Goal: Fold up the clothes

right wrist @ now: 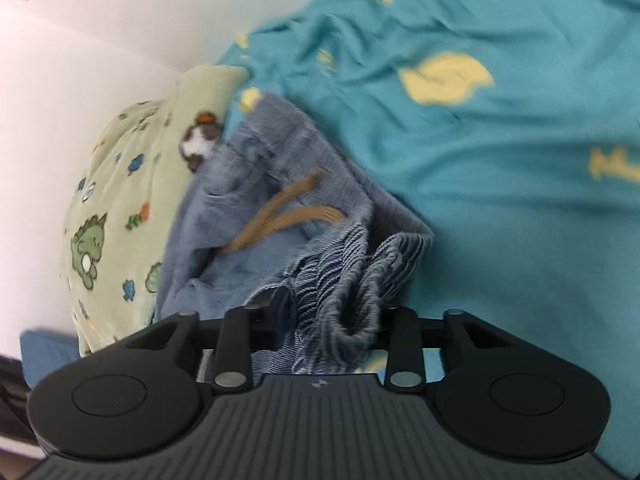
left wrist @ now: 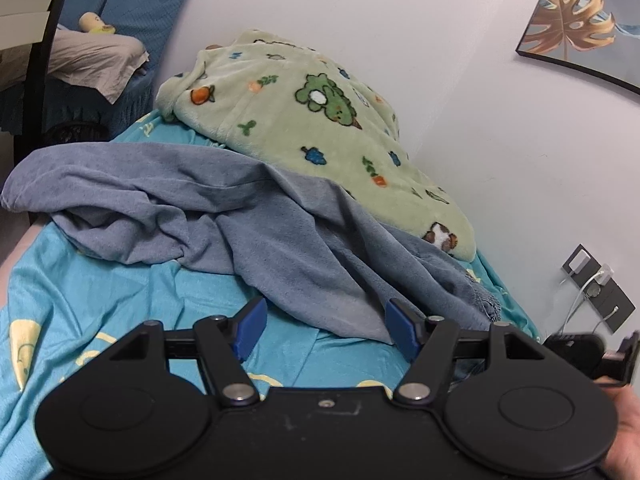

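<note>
Left gripper (left wrist: 326, 330): blue pads spread wide, nothing between them; the near edge of the trousers (left wrist: 224, 216) lies just beyond the tips.

Right gripper (right wrist: 320, 320): gathered elastic waistband (right wrist: 352, 276) bunched between the fingers, which are mostly hidden by cloth; cannot tell whether they clamp it. Tan drawcord (right wrist: 280, 216) lies on the fabric above.

Trousers lie crumpled on the teal sheet (left wrist: 120, 300), partly overlapping the green blanket (left wrist: 304, 120) against the wall (left wrist: 400, 20). Socket (left wrist: 596, 288) and picture (left wrist: 580, 24) on the wall.

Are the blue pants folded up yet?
No. The blue pants lie crumpled on the bed sheet, waistband bunched in the right tongs.
</note>
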Motion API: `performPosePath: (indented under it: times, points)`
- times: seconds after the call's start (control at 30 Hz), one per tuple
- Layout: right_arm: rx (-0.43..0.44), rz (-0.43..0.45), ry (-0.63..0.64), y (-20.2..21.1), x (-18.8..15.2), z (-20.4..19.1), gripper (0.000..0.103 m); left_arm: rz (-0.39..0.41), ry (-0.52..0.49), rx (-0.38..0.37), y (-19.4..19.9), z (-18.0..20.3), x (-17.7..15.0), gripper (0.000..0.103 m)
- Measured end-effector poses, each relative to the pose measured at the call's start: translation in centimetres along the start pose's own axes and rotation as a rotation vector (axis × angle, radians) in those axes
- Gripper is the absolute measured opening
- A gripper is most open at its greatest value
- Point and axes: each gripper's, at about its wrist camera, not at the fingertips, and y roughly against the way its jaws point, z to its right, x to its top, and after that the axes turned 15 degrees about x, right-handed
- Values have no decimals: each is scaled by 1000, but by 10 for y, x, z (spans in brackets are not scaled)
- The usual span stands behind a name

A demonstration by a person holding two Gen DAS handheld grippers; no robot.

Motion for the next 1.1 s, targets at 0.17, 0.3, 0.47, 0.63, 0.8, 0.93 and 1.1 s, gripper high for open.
performPosePath:
  times: [0.17, 0.3, 0.47, 0.63, 0.8, 0.93, 1.1]
  points:
    - [130, 106, 95, 15, 25, -27, 26, -3, 18, 0, -1, -2, 2, 62]
    - [216, 212, 177, 22, 53, -39, 26, 3, -4, 0, 1, 1, 2, 62]
    - [155, 267, 265, 20, 79, -32, 25, 4, -34, -3, 0, 7, 1, 62]
    - [6, 153, 70, -3, 93, 32, 26, -13, -53, -14, -8, 12, -1, 62]
    - [-37, 97, 70, 0, 86, 37, 31, -18, -78, -25, -8, 17, -2, 62]
    - [-62, 70, 127, 10, 76, 23, 44, -12, -79, -28, -4, 16, -2, 62]
    - [-58, 38, 77, 33, 57, 15, 69, 7, -63, -39, 5, 14, 0, 62]
